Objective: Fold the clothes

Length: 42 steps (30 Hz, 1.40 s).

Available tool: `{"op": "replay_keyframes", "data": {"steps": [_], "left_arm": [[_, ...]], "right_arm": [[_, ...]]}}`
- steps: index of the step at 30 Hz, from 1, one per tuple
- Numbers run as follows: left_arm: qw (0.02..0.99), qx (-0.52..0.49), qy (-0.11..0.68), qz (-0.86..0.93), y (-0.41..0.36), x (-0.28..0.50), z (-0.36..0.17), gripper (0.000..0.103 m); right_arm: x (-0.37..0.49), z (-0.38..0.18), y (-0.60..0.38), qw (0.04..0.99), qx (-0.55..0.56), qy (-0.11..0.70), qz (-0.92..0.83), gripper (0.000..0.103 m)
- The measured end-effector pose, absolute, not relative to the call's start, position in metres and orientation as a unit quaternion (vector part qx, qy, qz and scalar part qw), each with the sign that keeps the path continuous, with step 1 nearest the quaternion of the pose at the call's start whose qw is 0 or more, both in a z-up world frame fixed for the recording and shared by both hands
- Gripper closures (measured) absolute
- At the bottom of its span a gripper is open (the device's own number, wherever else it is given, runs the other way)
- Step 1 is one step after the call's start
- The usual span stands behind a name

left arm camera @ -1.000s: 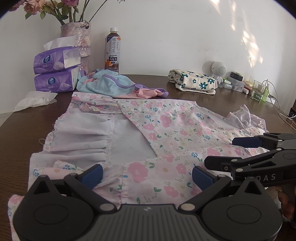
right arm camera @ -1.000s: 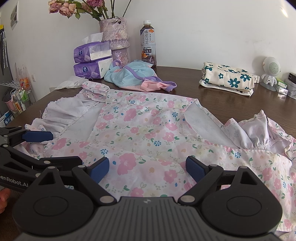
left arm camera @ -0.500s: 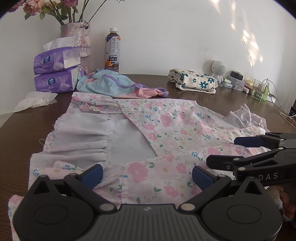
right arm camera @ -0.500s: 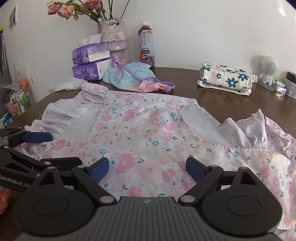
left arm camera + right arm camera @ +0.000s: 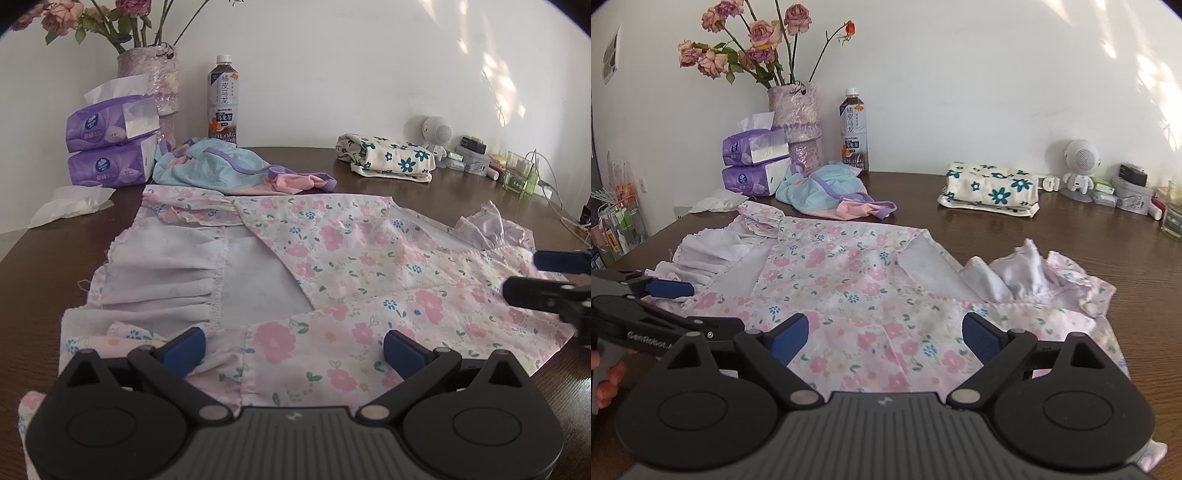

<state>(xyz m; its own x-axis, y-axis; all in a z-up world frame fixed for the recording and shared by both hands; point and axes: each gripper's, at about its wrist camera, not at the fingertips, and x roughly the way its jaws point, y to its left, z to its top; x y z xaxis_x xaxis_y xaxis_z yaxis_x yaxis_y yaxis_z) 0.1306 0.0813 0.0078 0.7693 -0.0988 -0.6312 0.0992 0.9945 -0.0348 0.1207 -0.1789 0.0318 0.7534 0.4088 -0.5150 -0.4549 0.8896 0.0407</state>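
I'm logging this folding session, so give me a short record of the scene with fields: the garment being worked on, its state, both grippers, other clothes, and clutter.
garment: pink floral dress, spread on the brown table
state: partly folded, white lining showing at both sides
left gripper: open, over the near hem
right gripper: open, over the near hem
other clothes: folded floral cloth; crumpled blue and pink garment
clutter: tissue packs, vase of roses, tea bottle

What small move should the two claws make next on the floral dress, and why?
Probably lower both and pinch the near hem. The left claw and right claw are open over the pink floral dress, holding nothing, and it lies only partly folded on the table.
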Motion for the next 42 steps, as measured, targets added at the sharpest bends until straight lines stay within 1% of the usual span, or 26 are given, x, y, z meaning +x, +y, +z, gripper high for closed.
{"op": "replay_keyframes", "data": {"steps": [7, 13, 17, 26, 34, 42], "left_arm": [[0.946, 0.014, 0.317, -0.057, 0.071, 0.127, 0.021, 0.000], [0.952, 0.038, 0.291, -0.093, 0.052, 0.118, 0.044, 0.000], [0.948, 0.050, 0.287, -0.126, 0.036, 0.116, 0.050, 0.000], [0.938, 0.063, 0.291, -0.177, 0.009, 0.114, 0.050, 0.000], [0.930, 0.097, 0.290, -0.202, -0.005, 0.113, 0.048, 0.000], [0.926, 0.099, 0.291, -0.218, -0.008, 0.116, 0.046, 0.000]], "right_arm": [[0.100, 0.040, -0.213, 0.944, -0.051, 0.252, 0.207, 0.011], [0.085, 0.039, -0.242, 0.953, -0.020, 0.245, 0.179, 0.011], [0.076, 0.037, -0.252, 0.955, -0.017, 0.243, 0.168, 0.011], [0.065, 0.030, -0.268, 0.952, 0.002, 0.256, 0.169, 0.011], [0.063, 0.021, -0.274, 0.948, -0.013, 0.273, 0.160, 0.011], [0.064, 0.017, -0.272, 0.947, -0.027, 0.278, 0.159, 0.011]]}}
